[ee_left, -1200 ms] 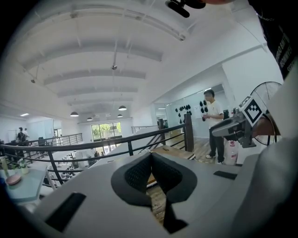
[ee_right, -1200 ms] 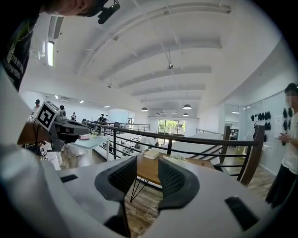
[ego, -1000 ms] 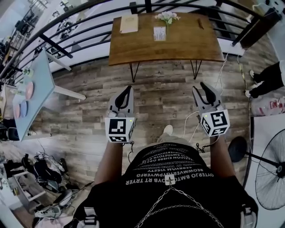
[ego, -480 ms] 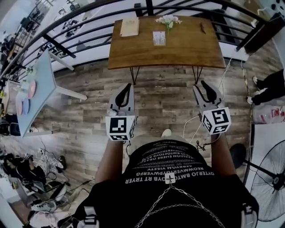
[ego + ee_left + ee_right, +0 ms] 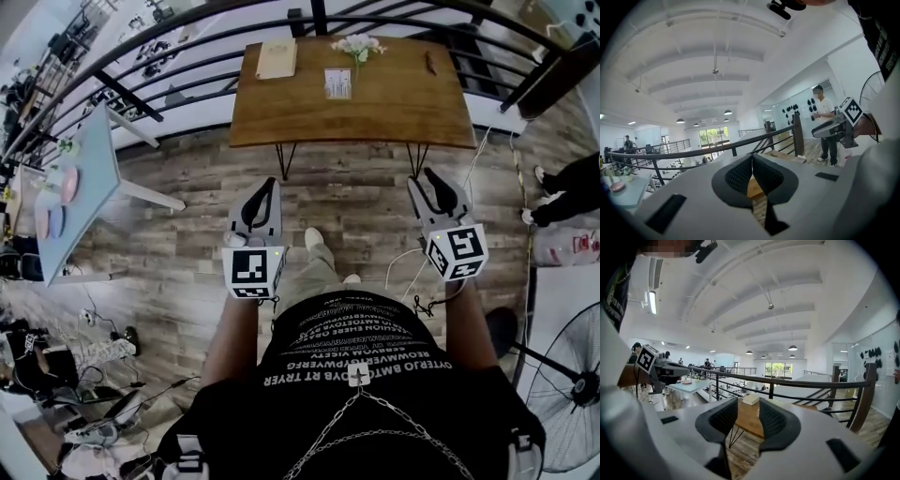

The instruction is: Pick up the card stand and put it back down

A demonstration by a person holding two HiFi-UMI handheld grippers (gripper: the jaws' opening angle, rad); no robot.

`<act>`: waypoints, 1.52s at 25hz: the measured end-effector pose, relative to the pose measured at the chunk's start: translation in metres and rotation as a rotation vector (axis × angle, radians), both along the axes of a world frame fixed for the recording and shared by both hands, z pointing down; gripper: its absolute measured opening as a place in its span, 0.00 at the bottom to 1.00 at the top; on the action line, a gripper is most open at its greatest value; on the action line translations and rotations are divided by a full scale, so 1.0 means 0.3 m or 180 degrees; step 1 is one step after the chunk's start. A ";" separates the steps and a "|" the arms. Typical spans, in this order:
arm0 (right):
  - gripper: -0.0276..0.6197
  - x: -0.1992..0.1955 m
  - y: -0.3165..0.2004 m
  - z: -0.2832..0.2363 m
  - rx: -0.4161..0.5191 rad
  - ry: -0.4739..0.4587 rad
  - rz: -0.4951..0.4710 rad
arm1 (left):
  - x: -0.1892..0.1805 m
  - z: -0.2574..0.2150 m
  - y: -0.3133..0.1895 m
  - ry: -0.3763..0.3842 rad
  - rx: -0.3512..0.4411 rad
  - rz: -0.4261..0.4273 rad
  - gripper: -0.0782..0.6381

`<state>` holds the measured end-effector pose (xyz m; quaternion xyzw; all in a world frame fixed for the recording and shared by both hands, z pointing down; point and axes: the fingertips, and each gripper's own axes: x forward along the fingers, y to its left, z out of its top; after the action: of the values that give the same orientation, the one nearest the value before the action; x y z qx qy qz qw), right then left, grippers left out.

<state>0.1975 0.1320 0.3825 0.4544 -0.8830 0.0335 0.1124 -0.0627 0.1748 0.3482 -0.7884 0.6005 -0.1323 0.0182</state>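
Observation:
The card stand [image 5: 337, 82], a small upright white card, stands on the brown wooden table [image 5: 394, 108] far ahead of me, near a vase of white flowers [image 5: 357, 44]. Both grippers hang in the air over the plank floor, well short of the table. My left gripper [image 5: 270, 187] points at the table's left side; in the left gripper view its pads [image 5: 740, 174] meet with nothing between them. My right gripper [image 5: 421, 180] is level with the table's right legs. In the right gripper view it [image 5: 747, 408] is open, and the table top [image 5: 749, 423] shows through the gap.
A tan notebook [image 5: 277, 58] and a dark pen [image 5: 430, 63] also lie on the table. A black railing [image 5: 141, 70] runs behind it. A light-blue table [image 5: 89, 178] with plates stands left, a floor fan [image 5: 572, 375] right. A person's legs [image 5: 562, 192] are at the right edge.
I have stepped towards the table: my leg and shoe now reach forward between the grippers, and the table sits slightly nearer. Both grippers keep their pose and jaw state.

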 end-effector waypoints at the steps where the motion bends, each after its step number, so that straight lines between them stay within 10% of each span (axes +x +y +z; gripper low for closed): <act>1: 0.27 -0.001 -0.006 0.000 0.0000 -0.0002 0.0000 | 0.005 -0.005 -0.006 -0.0023 0.0015 0.0020 0.15; 38: 0.27 -0.221 -0.587 0.106 -0.0294 0.0089 0.0035 | -0.153 0.145 -0.623 0.0001 -0.0333 0.0208 0.15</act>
<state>0.1311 -0.0442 0.4143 0.4540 -0.8764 0.0684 0.1454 -0.1087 -0.0121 0.3918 -0.8074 0.5668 -0.1627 -0.0188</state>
